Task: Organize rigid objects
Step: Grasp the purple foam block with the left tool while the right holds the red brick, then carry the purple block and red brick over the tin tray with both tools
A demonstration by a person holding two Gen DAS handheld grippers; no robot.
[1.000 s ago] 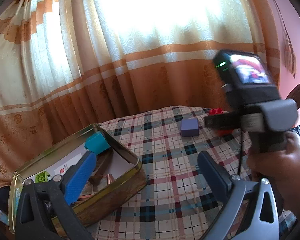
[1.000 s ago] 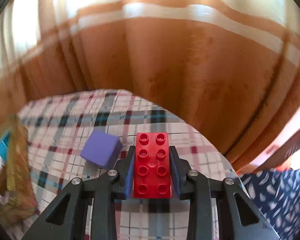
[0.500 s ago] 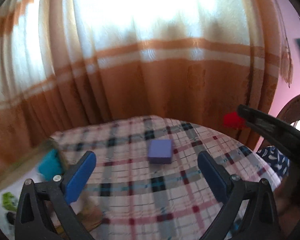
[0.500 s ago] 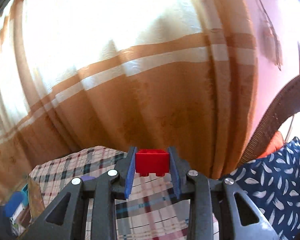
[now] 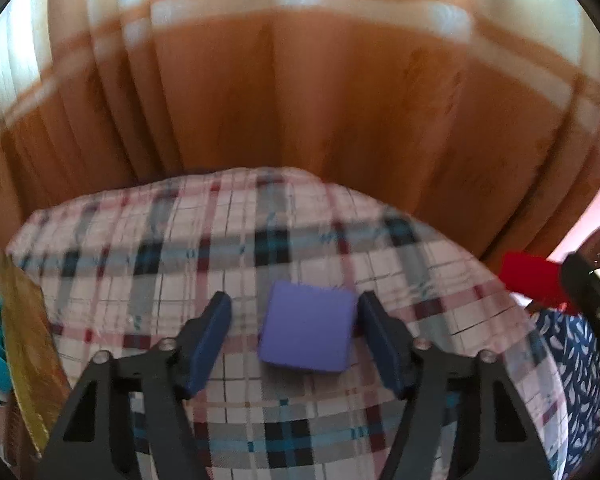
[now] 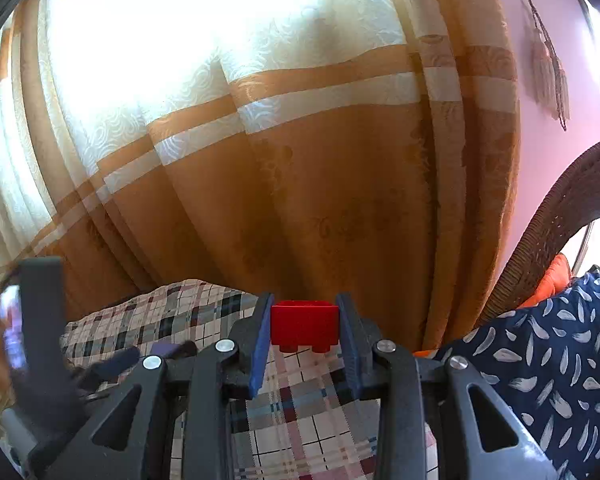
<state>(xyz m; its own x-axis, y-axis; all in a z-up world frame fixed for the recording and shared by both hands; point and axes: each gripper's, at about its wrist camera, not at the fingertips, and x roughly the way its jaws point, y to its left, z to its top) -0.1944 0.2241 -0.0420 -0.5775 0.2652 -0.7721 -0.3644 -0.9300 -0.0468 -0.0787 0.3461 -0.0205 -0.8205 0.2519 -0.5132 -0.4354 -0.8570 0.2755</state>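
Resting on the plaid tablecloth (image 5: pixel 260 248), a purple block (image 5: pixel 306 330) is straddled by the parted fingers of the left gripper (image 5: pixel 294 322), perhaps touched by one; a red brick (image 6: pixel 304 323) is clamped above the cloth by the right gripper (image 6: pixel 305 330).

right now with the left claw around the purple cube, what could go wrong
The purple cube sits off-centre in the open left claw, close to the right finger, so closing may push or twist it instead of gripping squarely. The right claw holds the red brick only at its fingertips, so a jolt might drop it.
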